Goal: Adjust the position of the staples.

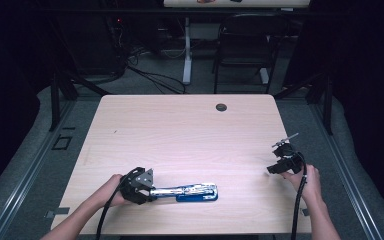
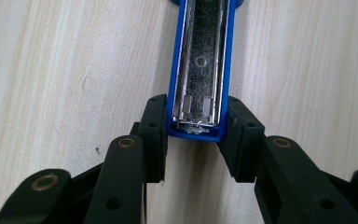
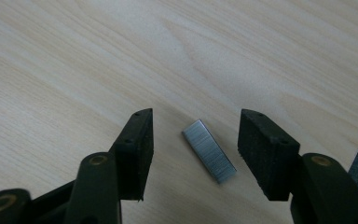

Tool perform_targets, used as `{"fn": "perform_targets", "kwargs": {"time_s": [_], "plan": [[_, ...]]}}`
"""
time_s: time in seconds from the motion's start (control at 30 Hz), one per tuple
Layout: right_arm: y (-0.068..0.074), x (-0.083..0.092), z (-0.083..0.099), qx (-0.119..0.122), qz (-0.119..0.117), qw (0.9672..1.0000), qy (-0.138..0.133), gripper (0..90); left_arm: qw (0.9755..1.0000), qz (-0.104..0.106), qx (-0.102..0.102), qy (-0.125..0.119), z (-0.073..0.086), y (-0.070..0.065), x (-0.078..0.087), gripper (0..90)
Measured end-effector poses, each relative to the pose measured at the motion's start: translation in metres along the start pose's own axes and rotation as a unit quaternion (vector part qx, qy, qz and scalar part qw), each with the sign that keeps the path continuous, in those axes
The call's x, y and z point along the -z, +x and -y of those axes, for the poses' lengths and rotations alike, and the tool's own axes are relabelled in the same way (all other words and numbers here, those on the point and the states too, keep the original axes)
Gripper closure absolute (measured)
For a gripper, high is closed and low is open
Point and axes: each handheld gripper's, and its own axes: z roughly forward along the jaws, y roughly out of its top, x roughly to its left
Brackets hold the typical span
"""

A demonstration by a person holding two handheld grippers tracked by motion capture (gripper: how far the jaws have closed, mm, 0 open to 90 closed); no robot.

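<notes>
Stapler (image 2: 200,70) clamped open in left gripper (image 2: 196,140), lower left. Right gripper (image 3: 195,149) released, astride staples (image 3: 209,150) (not yet gripped); loading outstanding.

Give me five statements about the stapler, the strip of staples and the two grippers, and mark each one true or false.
1. The left gripper is clamped on the end of the blue stapler. True.
2. The stapler is closed, its metal tray hidden. False: it lies open, with the metal tray showing along its length.
3. The strip of staples lies flat on the table between the jaws of the right gripper. True.
4. The right gripper has the strip of staples pinched and lifted off the wood. False: its pads stand clear of the strip on both sides, and the strip rests on the table.
5. The stapler lies near the table's far edge. False: it lies near the person's edge.
</notes>
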Motion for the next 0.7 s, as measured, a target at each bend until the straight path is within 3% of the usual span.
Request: {"fn": "perform_targets", "kwargs": {"time_s": [0.3,0.33,0.37,0.47,0.7], "plan": [[0.0033,-0.0052,0.0002,0.001,0.009,0.9999,0.009,62.8,0.9999,-0.013,-0.005,-0.003,-0.0002,-0.0016,-0.0010,64.8],[0.0027,-0.0037,-0.0014,0.015,0.015,0.9995,0.025,65.0,0.9999,-0.012,-0.005,-0.002,-0.0002,-0.0016,-0.0010,64.8],[0.0048,-0.0060,-0.0005,0.002,0.017,0.9998,0.011,65.5,0.9999,-0.013,-0.005,-0.002,-0.0002,-0.0016,-0.0010,64.8],[0.0043,-0.0052,-0.0018,0.013,0.016,0.9994,0.028,68.8,0.9999,-0.013,-0.005,-0.002,-0.0003,-0.0018,-0.0011,64.8],[0.0058,-0.0071,-0.0002,0.001,0.021,0.9997,0.016,77.6,0.9999,-0.013,-0.005,-0.002,-0.0005,-0.0020,-0.0012,64.8]]}}
